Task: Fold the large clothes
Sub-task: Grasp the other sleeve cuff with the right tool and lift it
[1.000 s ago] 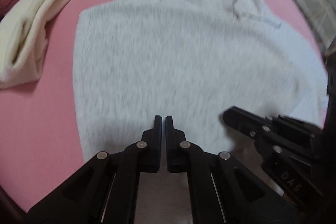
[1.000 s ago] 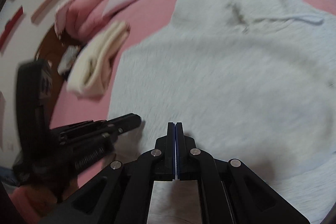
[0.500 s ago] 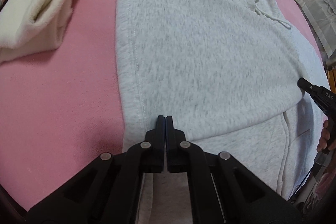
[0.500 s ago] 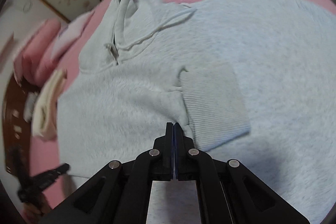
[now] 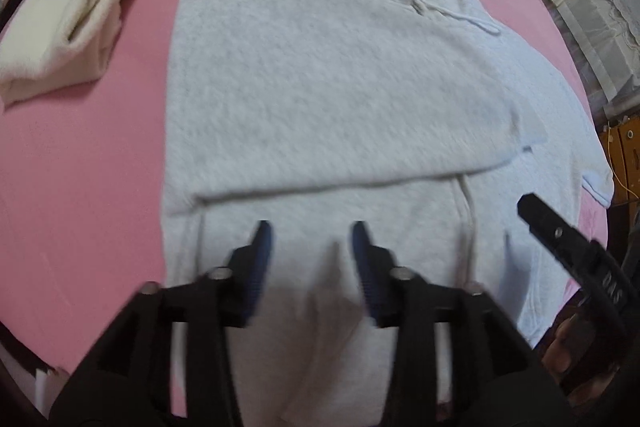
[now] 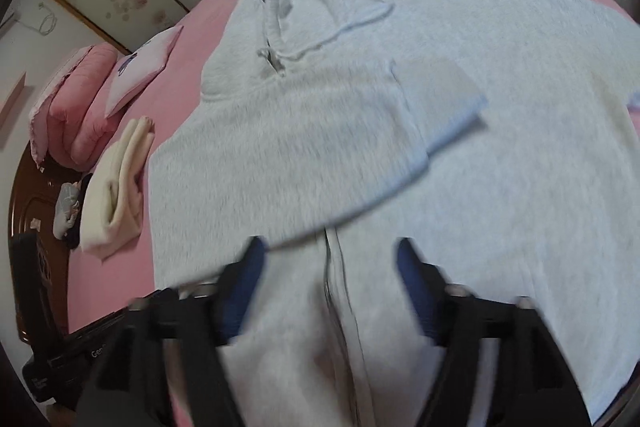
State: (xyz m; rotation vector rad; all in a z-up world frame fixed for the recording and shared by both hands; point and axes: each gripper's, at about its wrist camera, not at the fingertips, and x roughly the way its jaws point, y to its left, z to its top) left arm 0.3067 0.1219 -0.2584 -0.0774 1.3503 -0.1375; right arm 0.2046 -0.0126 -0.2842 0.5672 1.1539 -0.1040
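Both the left gripper (image 5: 308,239) and right gripper (image 6: 328,259) have just opened their jaws, and these are empty. The hoodie (image 5: 320,87) lies lengthwise ahead of them on the bed (image 5: 80,167), its near hem under both, so neither hand is clearly nearer.

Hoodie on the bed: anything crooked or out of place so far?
Slightly. The hoodie has one sleeve folded across its chest, and the ribbed cuff lies at a slant rather than square. The drawstring trails loose. No damage shows.

I see open pink bedcover (image 5: 80,167) left of the hoodie (image 5: 320,87), room to pass. A folded cream blanket (image 5: 68,27) and pillows (image 6: 80,99) block the far left.
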